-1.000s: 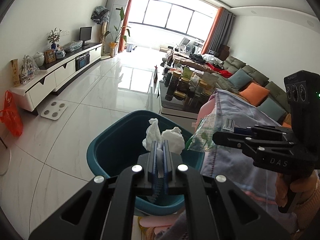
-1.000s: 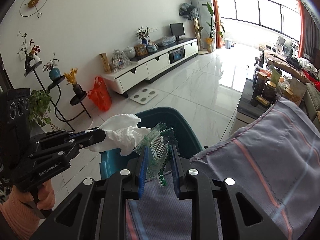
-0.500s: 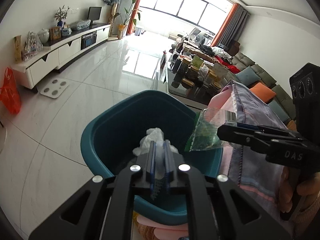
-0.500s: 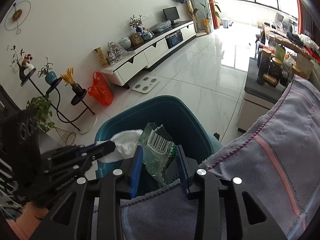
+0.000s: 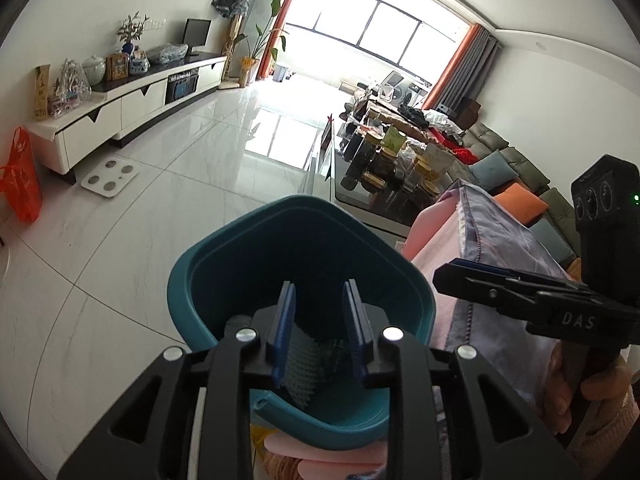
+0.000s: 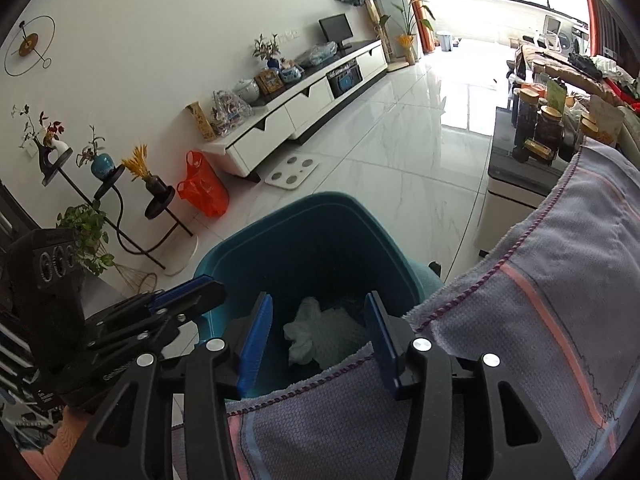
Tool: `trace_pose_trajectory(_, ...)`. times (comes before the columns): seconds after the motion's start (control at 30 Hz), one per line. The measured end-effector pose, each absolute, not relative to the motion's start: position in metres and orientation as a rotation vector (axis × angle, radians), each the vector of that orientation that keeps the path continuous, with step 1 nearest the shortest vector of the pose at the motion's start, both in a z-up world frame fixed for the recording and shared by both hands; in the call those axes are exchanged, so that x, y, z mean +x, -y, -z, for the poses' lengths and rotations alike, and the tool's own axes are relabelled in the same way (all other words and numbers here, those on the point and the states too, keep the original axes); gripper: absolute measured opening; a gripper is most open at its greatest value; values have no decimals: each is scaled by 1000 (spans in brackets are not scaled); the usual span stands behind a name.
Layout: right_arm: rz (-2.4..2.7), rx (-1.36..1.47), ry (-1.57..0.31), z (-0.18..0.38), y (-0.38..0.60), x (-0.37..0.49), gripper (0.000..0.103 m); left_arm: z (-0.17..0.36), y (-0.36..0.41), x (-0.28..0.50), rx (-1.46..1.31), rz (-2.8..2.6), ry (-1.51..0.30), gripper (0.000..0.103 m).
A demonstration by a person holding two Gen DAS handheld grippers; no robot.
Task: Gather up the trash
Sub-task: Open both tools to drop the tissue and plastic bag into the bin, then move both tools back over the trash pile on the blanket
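The left gripper (image 5: pixel 318 300) hangs over the teal trash bin (image 5: pixel 188 276), its blue pads apart and its jaws opening, with nothing pinched between them. Seen past those pads, low inside the bin, is pale netted trash (hard to name from this view). In the right wrist view that pile reads more clearly: crumpled white tissue (image 6: pixel 306 322) and something greenish-white and netted beside it, lying on the bin's floor.

To the right, the right gripper (image 6: pixel 318 328) is also over the bin's near rim, its jaws opening too, pads spread wide and empty. The tissue lies well below both pairs of fingers, framed between them in the picture but not touched.

Further right, a lavender towel with pink stripes (image 6: pixel 540 320) drapes next to the bin.

So this drop looks done: the trash is in the bin, both grippers free. Whether more trash remains elsewhere, these views do not show; the cluttered coffee table (image 5: pixel 384 168) is too far to judge.
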State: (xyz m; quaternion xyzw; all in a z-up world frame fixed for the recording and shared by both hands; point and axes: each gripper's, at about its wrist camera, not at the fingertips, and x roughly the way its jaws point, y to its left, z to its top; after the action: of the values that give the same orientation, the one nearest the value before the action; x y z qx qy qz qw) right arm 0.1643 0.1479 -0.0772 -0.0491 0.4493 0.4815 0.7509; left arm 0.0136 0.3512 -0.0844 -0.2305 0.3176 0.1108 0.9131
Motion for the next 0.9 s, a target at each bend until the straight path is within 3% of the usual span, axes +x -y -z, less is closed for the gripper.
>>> trace_pose_trajectory(0.13,-1065,-92,-955,68,-134,159,49,68,-339,4,-440,-214,-610,46)
trace_pose_trajectory(0.37,-1061,-94,-820,37,-83,128,52,36,-292,-11,-339,-110,-526,65)
trace_pose_trajectory(0.9,-703,33,-652,11,119,82,53,33,-109,21,-130,373,-575,68)
